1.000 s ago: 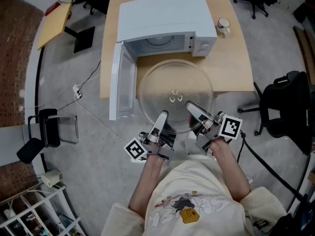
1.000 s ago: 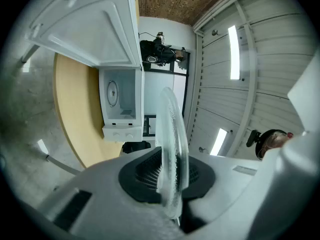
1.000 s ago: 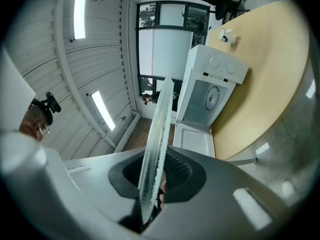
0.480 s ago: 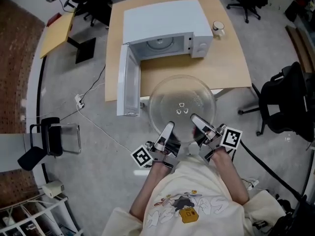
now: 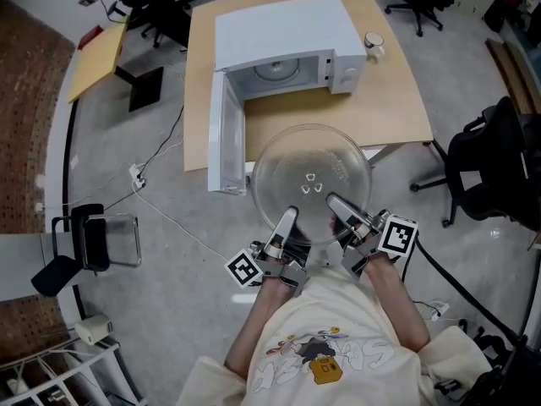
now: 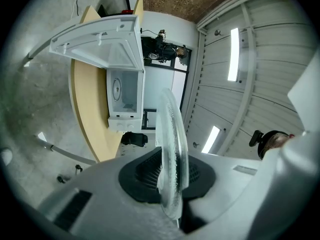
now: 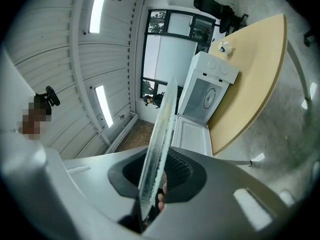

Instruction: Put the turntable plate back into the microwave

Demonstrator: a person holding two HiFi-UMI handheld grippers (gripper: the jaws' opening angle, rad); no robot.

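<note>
The clear glass turntable plate (image 5: 311,180) hangs level in the air in front of the table edge, held at its near rim from both sides. My left gripper (image 5: 287,218) is shut on the rim at the left. My right gripper (image 5: 334,203) is shut on it at the right. In the left gripper view the plate (image 6: 170,149) stands edge-on between the dark pads (image 6: 142,176). The right gripper view shows the same plate (image 7: 157,144) edge-on in its jaws. The white microwave (image 5: 287,41) stands on the table beyond the plate, its door (image 5: 226,134) swung wide to the left and its cavity (image 5: 275,73) bare.
The wooden table (image 5: 380,100) also carries a small mug (image 5: 374,46) right of the microwave. A black office chair (image 5: 486,176) stands at the right. A cable (image 5: 161,210) runs over the grey floor at the left, near a small black chair (image 5: 80,244).
The plate and both grippers have drifted a little right and lower in the head view, slightly off from the microwave. Both grips look the same.
</note>
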